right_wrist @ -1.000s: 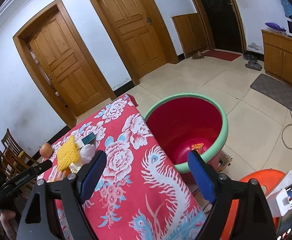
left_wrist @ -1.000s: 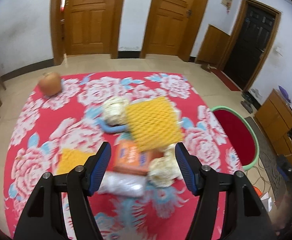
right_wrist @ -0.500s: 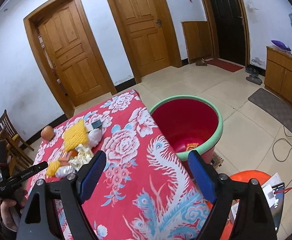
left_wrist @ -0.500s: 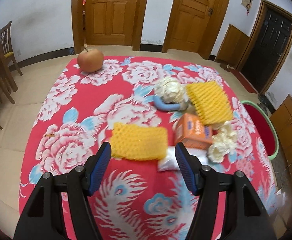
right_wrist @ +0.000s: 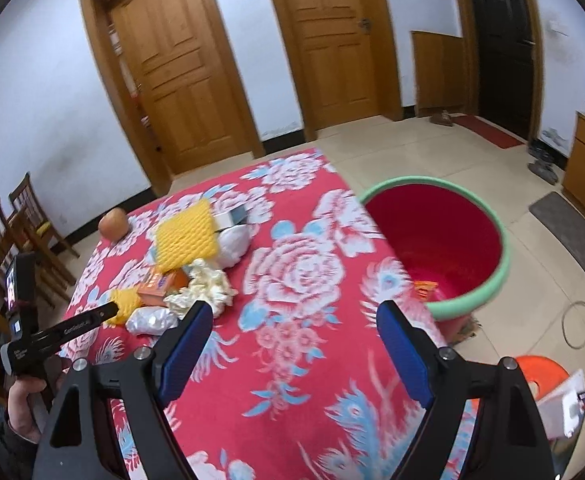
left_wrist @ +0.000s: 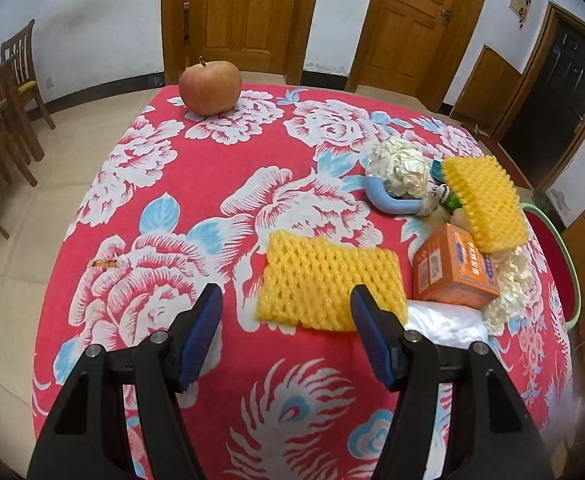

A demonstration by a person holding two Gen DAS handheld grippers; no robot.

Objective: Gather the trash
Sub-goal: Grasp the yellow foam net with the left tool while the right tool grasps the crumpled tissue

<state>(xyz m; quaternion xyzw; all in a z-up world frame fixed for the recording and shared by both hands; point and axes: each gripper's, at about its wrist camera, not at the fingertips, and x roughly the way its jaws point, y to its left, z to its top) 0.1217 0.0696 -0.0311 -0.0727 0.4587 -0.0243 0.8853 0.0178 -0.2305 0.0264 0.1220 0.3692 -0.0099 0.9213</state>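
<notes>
The left gripper (left_wrist: 286,300) hung over the red flowered table (left_wrist: 212,168) with its jaws apart and nothing in them. A yellow foam net (left_wrist: 328,280) lay flat on the cloth just past its tips. Beside that sat an orange box (left_wrist: 454,272), crumpled paper (left_wrist: 510,292) and a second foam net (left_wrist: 486,204). An apple (left_wrist: 210,87) stood at the far edge. The right gripper (right_wrist: 294,320) was wide apart and empty too. The red bucket (right_wrist: 492,280) stood on the floor next to the table.
</notes>
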